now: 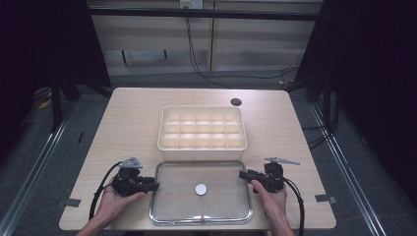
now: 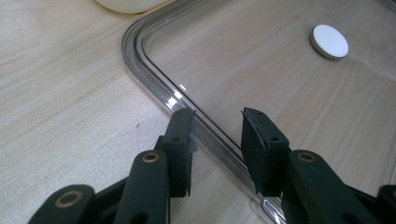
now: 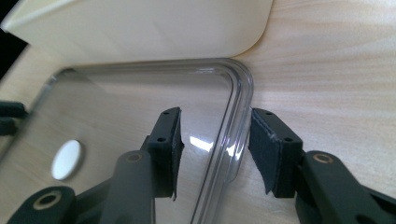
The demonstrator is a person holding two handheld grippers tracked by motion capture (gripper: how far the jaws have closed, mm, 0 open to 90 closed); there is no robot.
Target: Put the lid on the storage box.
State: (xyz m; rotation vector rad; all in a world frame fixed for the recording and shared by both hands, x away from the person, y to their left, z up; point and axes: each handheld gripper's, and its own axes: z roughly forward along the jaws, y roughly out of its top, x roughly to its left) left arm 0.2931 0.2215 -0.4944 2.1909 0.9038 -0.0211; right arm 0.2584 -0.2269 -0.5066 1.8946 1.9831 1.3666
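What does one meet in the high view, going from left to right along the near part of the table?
Left claw → left rim of the clear tray → white round disc lying in the tray → right claw.

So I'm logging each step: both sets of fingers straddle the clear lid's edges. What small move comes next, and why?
Probably close both grippers onto the clear lid. The left gripper and right gripper each have a side rim between open fingers, with gaps showing, so neither grips yet; pinching both sides would allow a level lift.
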